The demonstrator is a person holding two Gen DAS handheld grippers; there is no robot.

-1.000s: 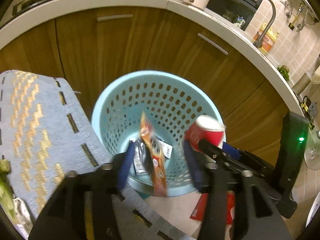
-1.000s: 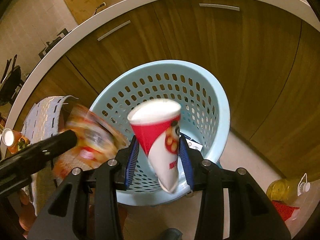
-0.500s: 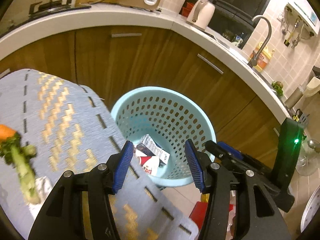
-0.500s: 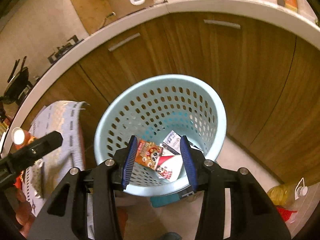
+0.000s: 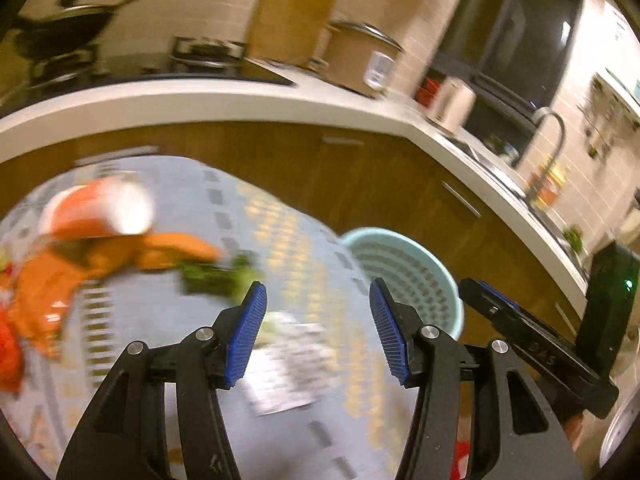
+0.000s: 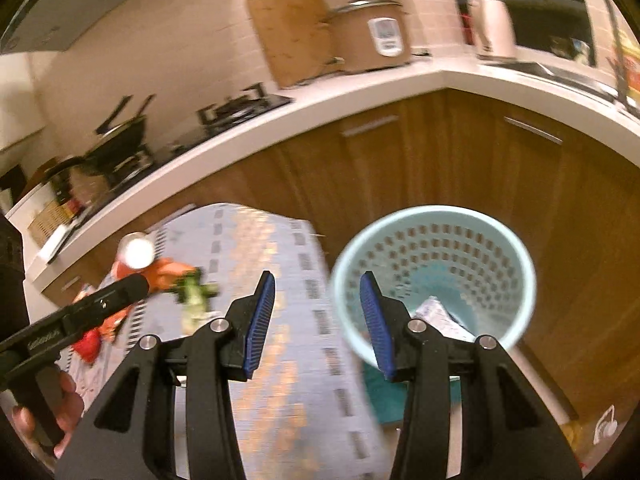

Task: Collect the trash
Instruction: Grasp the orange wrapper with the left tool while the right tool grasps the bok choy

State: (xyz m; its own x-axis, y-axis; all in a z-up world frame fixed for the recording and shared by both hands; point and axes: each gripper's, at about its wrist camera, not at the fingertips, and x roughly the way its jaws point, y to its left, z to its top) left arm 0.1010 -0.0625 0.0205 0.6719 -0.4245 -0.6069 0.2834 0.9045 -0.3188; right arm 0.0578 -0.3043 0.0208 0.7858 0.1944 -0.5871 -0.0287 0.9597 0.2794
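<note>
A light blue perforated bin stands on the floor by the wooden cabinets, with a white wrapper inside; it also shows in the left wrist view. My left gripper is open and empty over the blue-grey tablecloth. My right gripper is open and empty between the table edge and the bin. On the cloth lie an orange-and-white cup, orange wrappers, green vegetable scraps and a silvery wrapper. The left wrist view is blurred.
Wooden cabinets with a white counter curve behind the bin. A rice cooker, cutting board, kettle and wok stand on the counter. A yellow bottle lies on the floor, right.
Both grippers have swung left and up from above the bin toward the table. The cup and snack wrapper that dropped into the bin lie there. Both stay open.
</note>
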